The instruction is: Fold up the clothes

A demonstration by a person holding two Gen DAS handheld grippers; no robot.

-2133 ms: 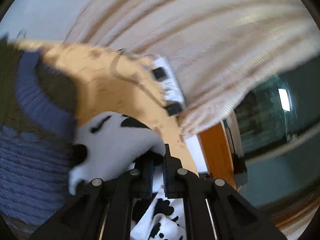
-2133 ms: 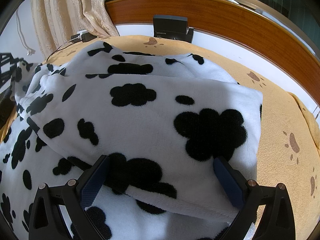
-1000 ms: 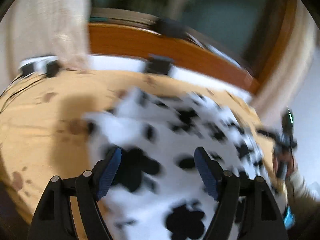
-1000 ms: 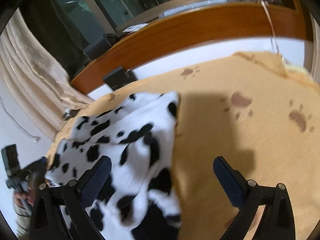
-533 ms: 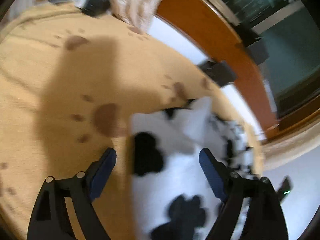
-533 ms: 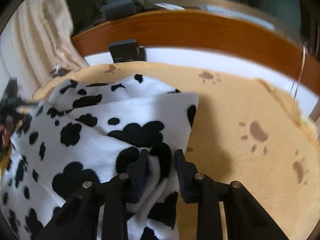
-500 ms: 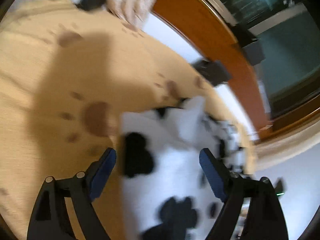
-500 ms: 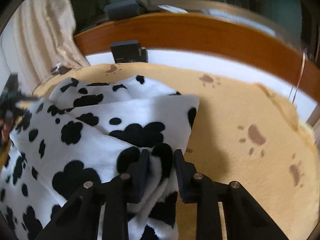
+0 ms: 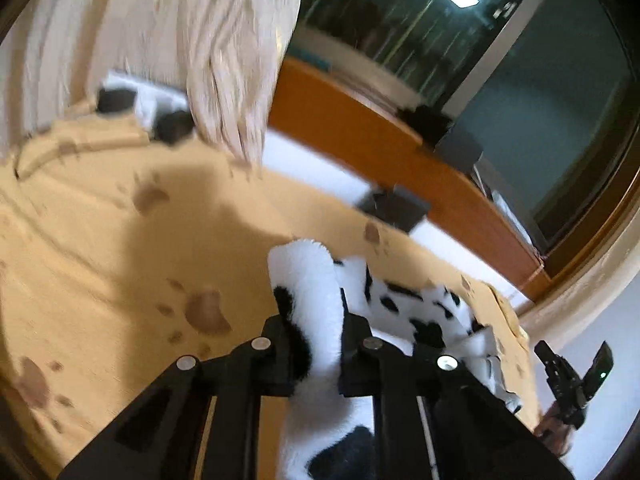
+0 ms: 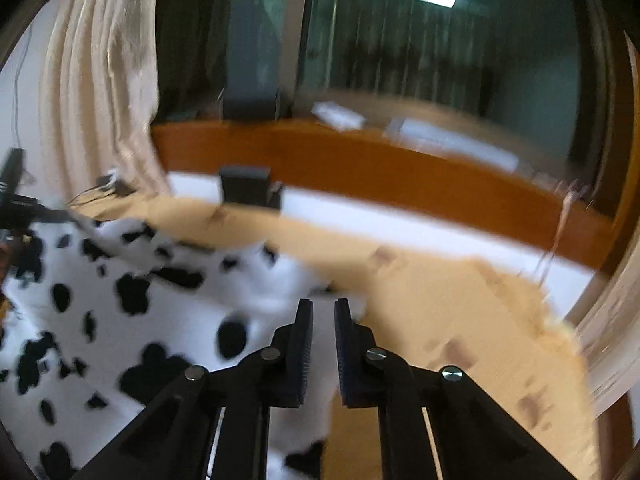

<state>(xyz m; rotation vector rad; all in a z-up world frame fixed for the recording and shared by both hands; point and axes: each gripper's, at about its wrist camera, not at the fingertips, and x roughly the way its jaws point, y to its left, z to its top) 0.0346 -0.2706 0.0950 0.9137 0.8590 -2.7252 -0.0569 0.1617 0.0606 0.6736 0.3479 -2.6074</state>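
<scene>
Both jaws grip the cow-print fleece, left's just closed; no readable writing anywhere

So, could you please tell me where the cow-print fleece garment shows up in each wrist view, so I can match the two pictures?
Left wrist view: the cow-print fleece garment rises at lower centre, a fold pinched in the left gripper, the rest trailing right.
Right wrist view: the garment fills the lower left, its edge between the right gripper fingers.
Shared landmark: the orange wooden ledge behind the paw-print blanket.
</scene>
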